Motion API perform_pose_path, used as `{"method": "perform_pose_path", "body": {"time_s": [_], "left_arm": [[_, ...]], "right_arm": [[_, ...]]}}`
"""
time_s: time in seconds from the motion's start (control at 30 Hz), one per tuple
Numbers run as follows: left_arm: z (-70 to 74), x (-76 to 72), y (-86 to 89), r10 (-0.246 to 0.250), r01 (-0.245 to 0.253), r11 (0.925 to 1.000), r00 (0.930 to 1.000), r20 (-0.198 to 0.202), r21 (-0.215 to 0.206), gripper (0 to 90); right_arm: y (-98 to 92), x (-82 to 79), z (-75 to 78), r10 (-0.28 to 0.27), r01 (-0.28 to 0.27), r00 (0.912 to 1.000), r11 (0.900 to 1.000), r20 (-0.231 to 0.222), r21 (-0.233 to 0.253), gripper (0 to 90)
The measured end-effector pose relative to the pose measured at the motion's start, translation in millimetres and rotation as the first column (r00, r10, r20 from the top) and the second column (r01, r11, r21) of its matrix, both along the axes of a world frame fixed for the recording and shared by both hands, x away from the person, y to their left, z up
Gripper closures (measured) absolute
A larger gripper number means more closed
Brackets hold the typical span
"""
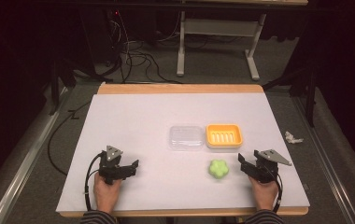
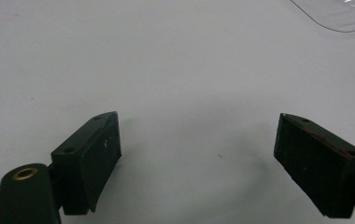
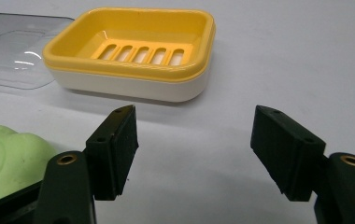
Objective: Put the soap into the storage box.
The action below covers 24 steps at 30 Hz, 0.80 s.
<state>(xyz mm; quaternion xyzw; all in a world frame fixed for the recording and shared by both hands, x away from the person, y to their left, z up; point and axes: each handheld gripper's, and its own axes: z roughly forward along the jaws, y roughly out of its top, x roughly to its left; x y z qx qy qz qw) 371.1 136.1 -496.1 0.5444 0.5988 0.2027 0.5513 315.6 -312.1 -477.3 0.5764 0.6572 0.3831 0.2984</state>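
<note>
In the high view, your hands come in from the bottom edge and rest low on the white bench [image 1: 133, 121]. Your left claw [image 1: 134, 166] sits at lower left, pointing right. Your right claw [image 1: 242, 163] sits at lower right, pointing left toward the green soap [image 1: 217, 169], which lies just beside it. Above the soap, near the middle of the frame, the yellow soap dish [image 1: 224, 136] stands touching the clear lid [image 1: 186, 137] on its left.

In the left gripper view, your left claw [image 2: 196, 140] is spread wide over bare bench, holding nothing; a lid corner [image 2: 341, 16] shows at upper right.

In the right gripper view, your right claw [image 3: 194, 140] also gapes wide and empty. The soap [image 3: 7, 156] lies at lower left outside the jaws, and the dish [image 3: 133, 51] stands ahead.
</note>
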Motion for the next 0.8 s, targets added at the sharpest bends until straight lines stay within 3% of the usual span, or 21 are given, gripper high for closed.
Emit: {"method": "perform_pose_path", "body": {"time_s": [0.8], "left_arm": [[-0.4, -0.7, -1.4, -0.007, 0.007, 1.0, 1.0, 0.005, 0.005, 15.4]], "right_arm": [[2.3, 1.0, -0.1, 0.012, -0.012, 0.9999, 1.0, -0.011, -0.019, 32.9]]}}
